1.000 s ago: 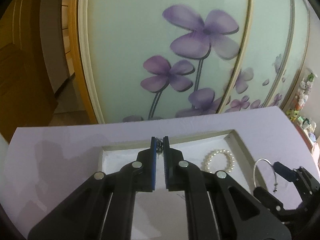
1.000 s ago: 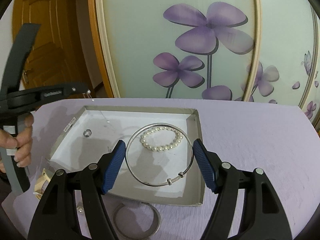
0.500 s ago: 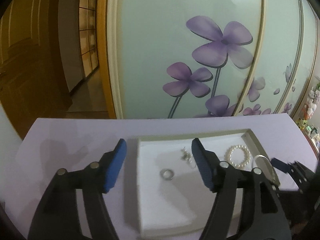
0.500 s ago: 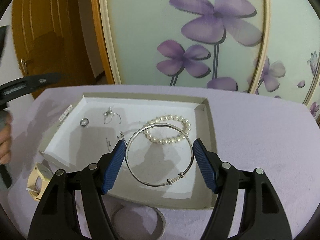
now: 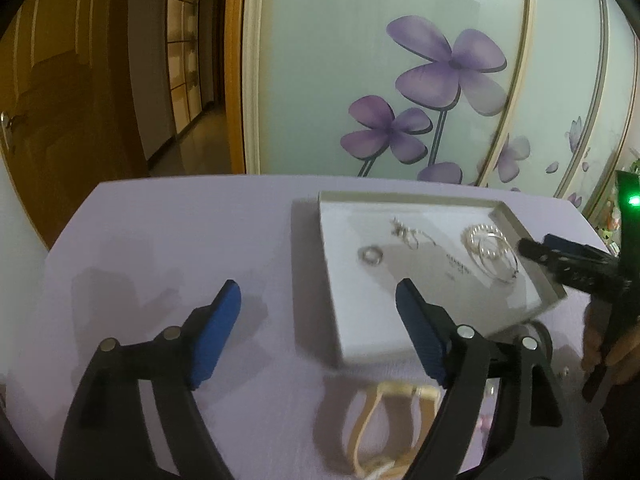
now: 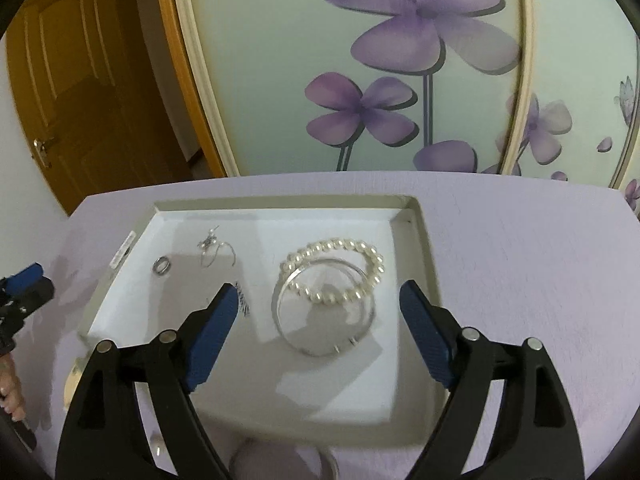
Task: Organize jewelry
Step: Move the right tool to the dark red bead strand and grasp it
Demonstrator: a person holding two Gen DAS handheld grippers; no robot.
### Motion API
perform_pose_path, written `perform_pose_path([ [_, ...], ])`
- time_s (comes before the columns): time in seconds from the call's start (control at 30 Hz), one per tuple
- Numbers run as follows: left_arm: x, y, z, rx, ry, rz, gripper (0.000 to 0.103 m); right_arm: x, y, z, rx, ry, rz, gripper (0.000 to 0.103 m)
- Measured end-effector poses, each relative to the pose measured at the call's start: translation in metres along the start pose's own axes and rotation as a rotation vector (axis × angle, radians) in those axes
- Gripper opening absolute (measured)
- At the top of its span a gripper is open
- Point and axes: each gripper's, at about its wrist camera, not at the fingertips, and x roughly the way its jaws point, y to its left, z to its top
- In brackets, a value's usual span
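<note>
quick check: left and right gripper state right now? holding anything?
Left gripper: fingers opening, nothing between them, over the purple table.
Right gripper: fingers opening, holding nothing; silver bangle lies free in the tray.

We see a lilac table (image 6: 520,240). Behind its far edge stands a pale green sliding panel (image 6: 280,40) printed with purple flowers (image 6: 416,20); left of it, a wooden door (image 6: 80,100).
</note>
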Motion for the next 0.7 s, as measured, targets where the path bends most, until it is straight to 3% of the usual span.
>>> perform_pose_path([
  [0.43,-0.045,0.007,-0.040,-0.031,-0.020,-0.010,0.085,-0.100,-0.009,-0.052,0.010,-0.114,-0.004,0.084],
  [0.6,-0.056,0.006,-0.052,-0.042,-0.015,-0.019,0.085,-0.121,0.000,-0.078,-0.024,-0.116,0.012,0.082],
  [0.7,-0.063,0.008,-0.061,-0.056,-0.016,-0.021,0.085,-0.122,0.009,-0.096,-0.049,-0.075,0.042,0.078],
])
